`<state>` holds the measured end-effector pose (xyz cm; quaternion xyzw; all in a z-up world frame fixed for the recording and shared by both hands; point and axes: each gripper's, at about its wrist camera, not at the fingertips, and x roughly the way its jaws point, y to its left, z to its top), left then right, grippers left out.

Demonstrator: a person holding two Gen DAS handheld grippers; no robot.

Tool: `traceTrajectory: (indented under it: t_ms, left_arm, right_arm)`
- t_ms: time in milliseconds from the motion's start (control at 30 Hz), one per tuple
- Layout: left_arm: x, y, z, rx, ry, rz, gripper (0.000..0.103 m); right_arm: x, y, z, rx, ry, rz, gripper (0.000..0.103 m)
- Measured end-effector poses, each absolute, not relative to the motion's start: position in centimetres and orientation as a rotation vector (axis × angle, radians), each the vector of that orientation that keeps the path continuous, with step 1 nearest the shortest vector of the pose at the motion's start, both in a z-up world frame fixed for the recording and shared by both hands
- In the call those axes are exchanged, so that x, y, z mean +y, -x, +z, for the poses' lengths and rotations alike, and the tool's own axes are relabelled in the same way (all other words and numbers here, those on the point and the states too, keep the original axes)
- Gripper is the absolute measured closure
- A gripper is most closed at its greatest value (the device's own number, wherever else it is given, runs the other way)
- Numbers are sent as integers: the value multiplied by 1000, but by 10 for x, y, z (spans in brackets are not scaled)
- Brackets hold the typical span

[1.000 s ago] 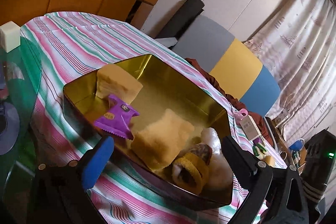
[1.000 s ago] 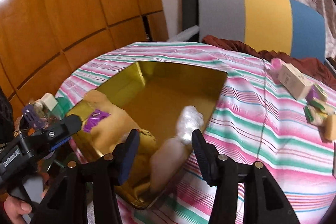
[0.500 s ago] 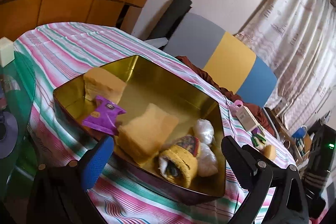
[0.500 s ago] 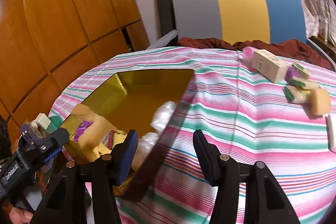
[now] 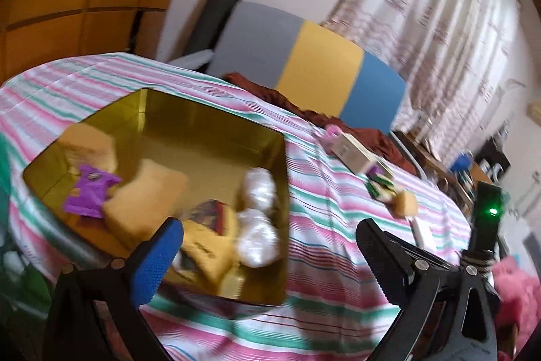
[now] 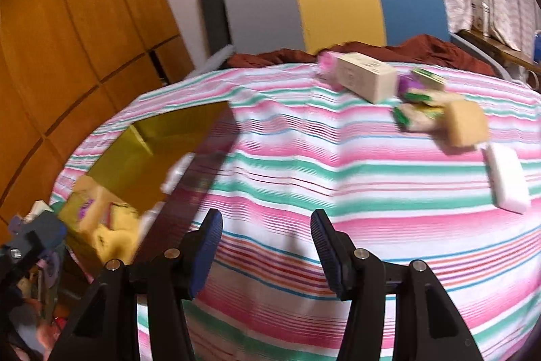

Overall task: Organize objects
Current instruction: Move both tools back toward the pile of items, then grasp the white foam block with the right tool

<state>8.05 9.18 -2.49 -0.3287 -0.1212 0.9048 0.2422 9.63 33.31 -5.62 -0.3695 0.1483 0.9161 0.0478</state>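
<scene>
While the left gripper [image 5: 267, 256] hangs with its jaws spread wide and nothing between them, the gold tin [image 5: 216, 137] lies at its ten o'clock on the striped cloth [image 6: 304, 178], holding a purple packet [image 5: 89, 192], yellow sponges [image 5: 145, 202] and two clear-wrapped bundles [image 5: 258, 219]. At two o'clock of the right gripper [image 6: 267, 242], whose jaws stand part-open and empty, lie a cream box [image 6: 367, 75], small packets [image 6: 419, 104], a tan sponge [image 6: 465, 124] and a white block [image 6: 507, 178].

One gold tin [image 5: 216, 137] holds two white wrapped balls [image 5: 258, 188], two tan sponges [image 5: 145, 202], one purple packet [image 5: 89, 192]. Outside: one cream box [image 6: 367, 76], one white bar [image 6: 509, 178].
</scene>
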Motion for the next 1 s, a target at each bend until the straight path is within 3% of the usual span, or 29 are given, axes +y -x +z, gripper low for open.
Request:
traceTrajectory:
  t_ms: [333,467,533,700,833,1000]
  left_arm:
    - [148,-95,-26,-133,933,2317,0]
    - [161,-100,-26,-86,933,2284,0]
    - [166,-103,-26,-86,937,2266,0]
    - [178,-109,-28,-46,947,2241,0]
    - [187,-112,-31,-14,963,2224,0]
    - [202,-112,-35,34,980,2205,0]
  right_arm:
    - [432,-128,-71,524,1047,2462,47]
    - [480,-138,-66,509,935,2320,29]
    - [508,-138,-62,500,884,2269,25]
    - [558,-124,-68,580,889,2250,25]
    - [563,-116,-83,541,924,2253,25]
    - [561,-121,-94,577,905,2245,41]
